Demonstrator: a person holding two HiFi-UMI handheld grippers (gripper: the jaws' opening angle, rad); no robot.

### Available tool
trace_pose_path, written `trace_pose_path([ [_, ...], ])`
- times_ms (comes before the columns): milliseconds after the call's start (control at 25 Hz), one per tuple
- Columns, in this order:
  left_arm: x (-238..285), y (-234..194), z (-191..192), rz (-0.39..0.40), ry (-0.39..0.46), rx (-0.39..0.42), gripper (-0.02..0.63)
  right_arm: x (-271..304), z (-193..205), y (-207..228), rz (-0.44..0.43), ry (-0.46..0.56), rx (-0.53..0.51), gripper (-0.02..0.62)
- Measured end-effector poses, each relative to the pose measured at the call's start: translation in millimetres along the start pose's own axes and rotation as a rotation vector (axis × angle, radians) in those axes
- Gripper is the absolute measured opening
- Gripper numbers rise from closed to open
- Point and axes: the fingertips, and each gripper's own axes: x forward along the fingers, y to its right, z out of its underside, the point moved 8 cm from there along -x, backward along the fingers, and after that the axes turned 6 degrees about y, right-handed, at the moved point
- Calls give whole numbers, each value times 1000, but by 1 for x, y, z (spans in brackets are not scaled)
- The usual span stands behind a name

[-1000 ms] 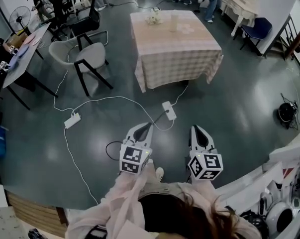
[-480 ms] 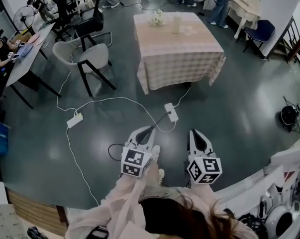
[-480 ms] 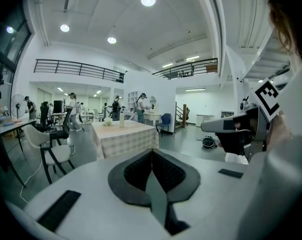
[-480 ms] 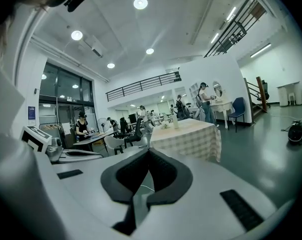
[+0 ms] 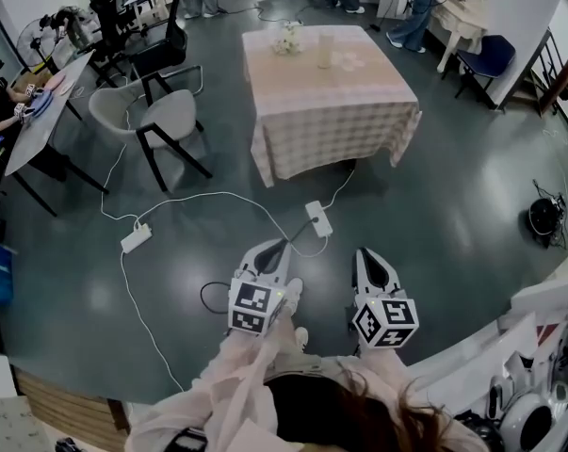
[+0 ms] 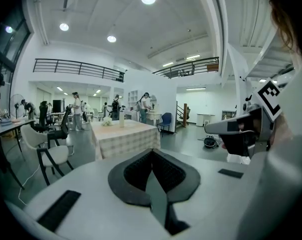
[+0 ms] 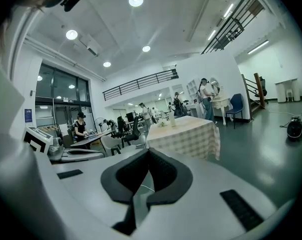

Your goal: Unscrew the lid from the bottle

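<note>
A pale bottle (image 5: 325,50) stands on the checked-cloth table (image 5: 359,111) across the room, beside a small bunch of flowers (image 5: 285,38). In the left gripper view the bottle (image 6: 121,119) is tiny and far off, and so is the bottle (image 7: 173,120) in the right gripper view. My left gripper (image 5: 280,245) and right gripper (image 5: 367,254) are held side by side over the dark floor, well short of the table, both pointing towards it. The left gripper (image 6: 152,152) has its jaws shut with nothing between them. The right gripper (image 7: 148,152) is shut and empty too.
White cables and power strips (image 5: 318,218) lie on the floor between me and the table. Grey chairs (image 5: 161,121) stand left of it, and a desk (image 5: 39,121) with a seated person is at far left. White equipment (image 5: 538,384) crowds the lower right. People stand at the back.
Both grippers have shifted slightly lower in the head view, still side by side and shut. The camera has swung a little, so the table sits slightly further left.
</note>
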Motion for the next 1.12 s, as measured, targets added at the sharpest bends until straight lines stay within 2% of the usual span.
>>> trace_pose_path([
  [360,27,-13,-7,9,-3,7,26,24,-4,11,5,-6,9,12],
  [1120,104,-78,-34,22,21,10,26,118,-25,32,32,-9,-4,12],
])
